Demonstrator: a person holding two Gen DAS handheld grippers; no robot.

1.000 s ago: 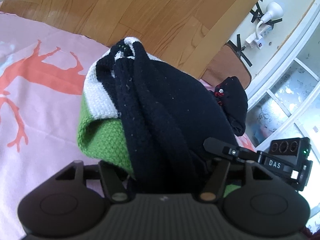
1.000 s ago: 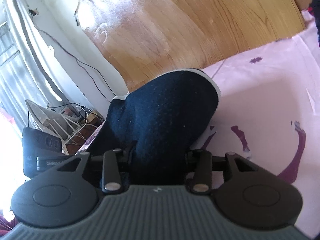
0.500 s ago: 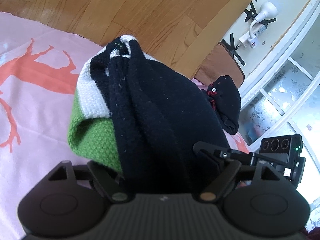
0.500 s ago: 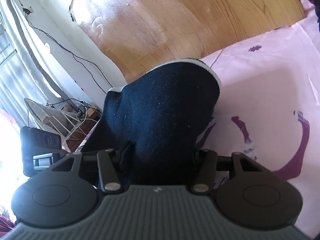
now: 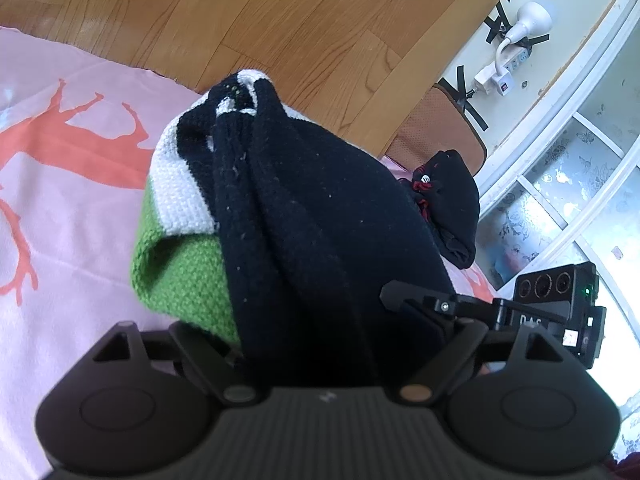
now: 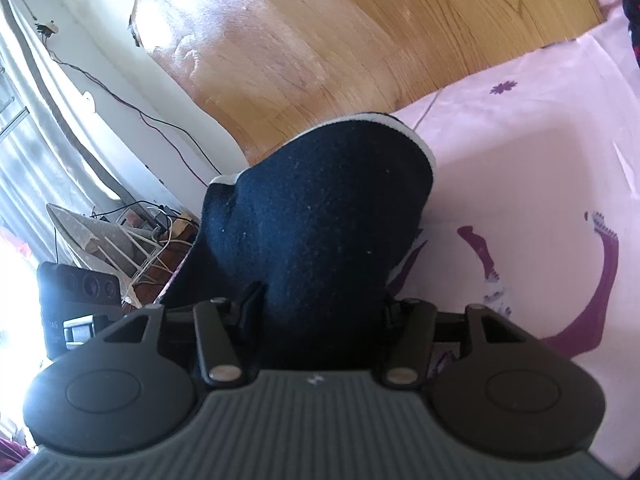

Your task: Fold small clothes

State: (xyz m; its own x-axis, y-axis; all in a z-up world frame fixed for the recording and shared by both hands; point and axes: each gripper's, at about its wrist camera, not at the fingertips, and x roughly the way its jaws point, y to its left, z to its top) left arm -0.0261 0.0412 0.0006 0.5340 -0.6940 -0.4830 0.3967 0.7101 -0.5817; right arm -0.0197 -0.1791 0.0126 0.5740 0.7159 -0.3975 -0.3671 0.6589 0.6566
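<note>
Evidently the fold was finished: the knit garment (image 5: 304, 216) lay bunched on the pink sheet (image 5: 60, 208) at twelve o'clock between both grippers, left gripper (image 5: 320, 344) and right gripper (image 6: 320, 312) just spreading to release it

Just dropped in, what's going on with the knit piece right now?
A person holds a gripper in each hand at a dark navy knit garment with white and green stripes, bunched on the pink sheet. Both the left gripper and right gripper have just been opening, the cloth between their jaws. Another dark garment lies beyond.
</note>
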